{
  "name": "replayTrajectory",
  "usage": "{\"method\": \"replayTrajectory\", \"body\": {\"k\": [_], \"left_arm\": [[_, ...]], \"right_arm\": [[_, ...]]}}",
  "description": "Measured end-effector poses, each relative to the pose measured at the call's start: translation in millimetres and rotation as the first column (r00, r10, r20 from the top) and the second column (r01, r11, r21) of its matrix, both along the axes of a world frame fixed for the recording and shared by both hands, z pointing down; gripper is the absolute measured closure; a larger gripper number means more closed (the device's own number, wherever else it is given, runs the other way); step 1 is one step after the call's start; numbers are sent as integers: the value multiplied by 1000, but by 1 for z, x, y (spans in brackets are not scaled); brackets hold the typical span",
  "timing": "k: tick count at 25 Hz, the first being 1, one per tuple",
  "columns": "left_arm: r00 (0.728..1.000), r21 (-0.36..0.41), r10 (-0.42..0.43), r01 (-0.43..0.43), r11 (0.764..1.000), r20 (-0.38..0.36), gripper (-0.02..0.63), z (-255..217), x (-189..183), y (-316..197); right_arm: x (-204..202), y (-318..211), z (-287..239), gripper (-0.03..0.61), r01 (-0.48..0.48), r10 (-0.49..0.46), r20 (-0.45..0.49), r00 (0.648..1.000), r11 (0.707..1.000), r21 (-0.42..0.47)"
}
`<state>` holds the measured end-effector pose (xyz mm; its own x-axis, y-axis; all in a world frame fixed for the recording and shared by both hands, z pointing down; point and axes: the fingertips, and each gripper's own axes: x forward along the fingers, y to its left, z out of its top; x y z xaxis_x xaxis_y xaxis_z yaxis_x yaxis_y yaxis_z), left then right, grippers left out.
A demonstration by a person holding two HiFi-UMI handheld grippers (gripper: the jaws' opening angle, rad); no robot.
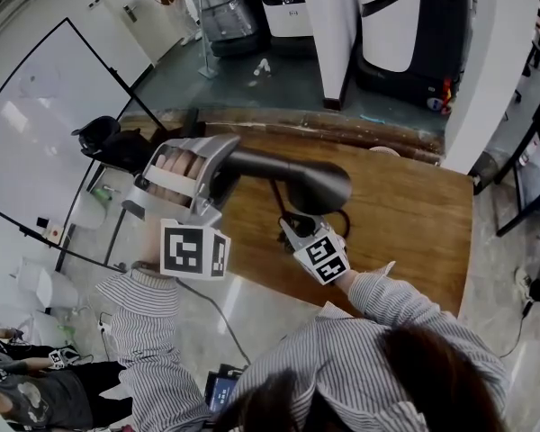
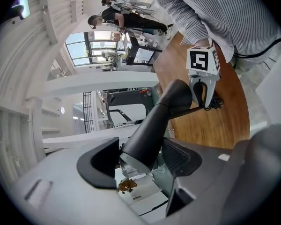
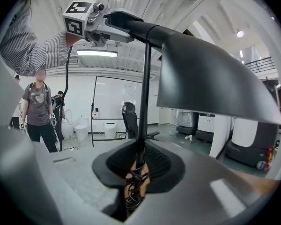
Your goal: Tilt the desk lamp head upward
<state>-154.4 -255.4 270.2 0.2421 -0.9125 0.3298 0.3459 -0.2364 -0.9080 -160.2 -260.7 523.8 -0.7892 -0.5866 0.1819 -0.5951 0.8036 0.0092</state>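
The dark grey lamp head (image 1: 297,180) lies nearly level above the wooden table (image 1: 405,223). My left gripper (image 1: 225,176) is shut on its narrow rear end, with the pads (image 2: 100,163) pressed on both sides of the tapered neck (image 2: 147,139). In the right gripper view the head (image 3: 206,78) spreads wide overhead, and the left gripper (image 3: 91,25) holds its far tip. My right gripper (image 1: 288,228) is shut on the thin black stem (image 3: 144,93) low down, just above a coiled cable (image 3: 131,191). The lamp's base is hidden under the gripper.
The table's left edge (image 1: 238,268) is under my arms. A black office chair (image 1: 103,138) and a whiteboard (image 1: 45,124) stand to the left, a white column (image 1: 333,34) and dark machines (image 1: 405,25) behind the table. A person (image 3: 37,107) stands off to the side.
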Motion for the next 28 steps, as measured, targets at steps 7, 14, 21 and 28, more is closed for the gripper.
{"method": "replayTrajectory", "body": {"k": [7,14,21,28], "left_arm": [[993,26,-25,28,999,-117,319,3,-4,-1],[947,87,-65,97,991,-313,319,11,-13,4],[849,155,-62,167,974,-525,319,22,-22,8],[721,178,-40,223,958,-691,319,31,-28,11]], "right_arm": [[2,-2,1,529,13,-12,24,1000,1000,-10],[2,-1,2,531,9,-9,28,1000,1000,-4],[1,-1,2,531,-7,7,31,999,1000,10],[1,-1,2,531,-11,10,34,999,1000,14]]}}
